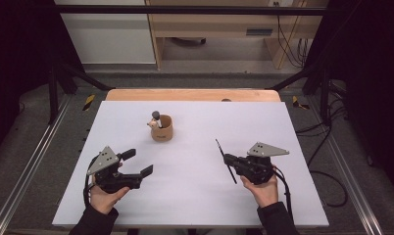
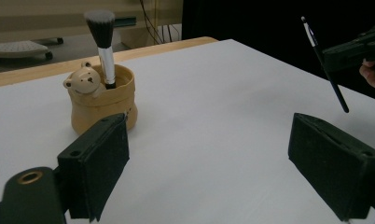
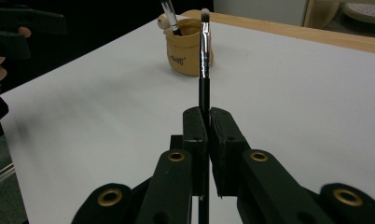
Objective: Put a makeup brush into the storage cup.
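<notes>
A: What have we got in hand?

B: We hold a thin black brush [image 3: 204, 60] in our right gripper [image 1: 230, 159], jaws clenched tight on its handle. In the right gripper view it stands straight up out of the pinched pads, the silver ferrule and small tip at the top. From the high view it hangs slanted above the white table [image 1: 195, 196], right of the middle and near our edge, the tip pointing away from us.

A: And where does it sit against the pot?

B: Well apart. The tan cup [image 1: 162, 129] stands far up the table, left of centre, with a little bear figure [image 2: 84, 80] on its rim and a fluffy makeup brush [image 2: 101, 32] standing upright inside it.

A: Our other side?

B: Our left gripper [image 1: 137, 163] is released, jaws spread wide with nothing between them. It hovers over the near left of the table, pointed toward the cup, which we see just past its left jaw in the left gripper view.
</notes>
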Action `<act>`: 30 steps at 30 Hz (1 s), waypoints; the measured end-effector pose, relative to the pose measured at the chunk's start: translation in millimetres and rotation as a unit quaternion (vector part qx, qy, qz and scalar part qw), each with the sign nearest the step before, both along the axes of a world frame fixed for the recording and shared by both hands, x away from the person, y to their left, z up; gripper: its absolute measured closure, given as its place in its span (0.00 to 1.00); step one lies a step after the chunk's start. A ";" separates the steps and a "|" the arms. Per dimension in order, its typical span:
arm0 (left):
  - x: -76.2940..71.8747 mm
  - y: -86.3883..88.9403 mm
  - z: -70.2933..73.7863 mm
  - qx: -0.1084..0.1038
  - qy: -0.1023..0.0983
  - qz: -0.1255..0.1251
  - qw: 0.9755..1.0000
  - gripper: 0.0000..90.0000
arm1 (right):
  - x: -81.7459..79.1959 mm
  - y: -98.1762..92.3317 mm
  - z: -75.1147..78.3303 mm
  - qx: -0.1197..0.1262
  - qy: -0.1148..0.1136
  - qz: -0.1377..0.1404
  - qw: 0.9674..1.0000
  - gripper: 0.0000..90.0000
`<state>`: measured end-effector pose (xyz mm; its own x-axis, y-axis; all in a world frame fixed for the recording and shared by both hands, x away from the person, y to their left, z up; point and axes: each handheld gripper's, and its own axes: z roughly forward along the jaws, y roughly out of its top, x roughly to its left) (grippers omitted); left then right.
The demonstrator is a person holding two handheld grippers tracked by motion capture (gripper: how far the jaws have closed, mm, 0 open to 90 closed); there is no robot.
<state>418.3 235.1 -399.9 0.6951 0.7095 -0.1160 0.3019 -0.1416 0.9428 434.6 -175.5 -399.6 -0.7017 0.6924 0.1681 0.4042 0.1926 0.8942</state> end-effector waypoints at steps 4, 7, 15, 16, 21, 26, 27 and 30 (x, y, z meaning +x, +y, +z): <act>1.4 -1.9 1.4 -0.004 0.001 -0.003 1.000 0.13 | -0.6 2.5 1.1 0.007 -0.001 0.006 1.000 0.95; 2.9 -4.3 2.7 -0.002 0.000 -0.004 1.000 0.13 | -0.9 4.6 1.4 0.009 -0.004 0.007 1.000 0.95; 6.7 -14.7 12.5 -0.007 -0.011 -0.013 1.000 0.13 | -2.3 10.3 2.0 0.015 -0.009 0.016 1.000 0.95; 7.3 -16.3 13.8 -0.009 -0.012 -0.014 1.000 0.13 | -2.8 11.0 2.2 0.017 -0.011 0.016 1.000 0.95; 10.0 -24.2 19.5 -0.015 -0.017 -0.020 1.000 0.13 | -3.7 13.3 3.6 0.022 -0.013 0.021 0.999 0.95; 11.8 -33.0 23.8 -0.016 -0.020 -0.029 0.999 0.13 | -4.4 16.0 4.4 0.025 -0.016 0.026 0.999 0.95; 12.0 -35.0 24.3 -0.018 -0.021 -0.030 0.999 0.13 | -4.7 16.7 4.5 0.025 -0.017 0.025 0.999 0.95; 12.4 -40.2 25.7 -0.019 -0.021 -0.035 0.999 0.13 | -5.4 18.1 5.2 0.027 -0.019 0.028 0.999 0.95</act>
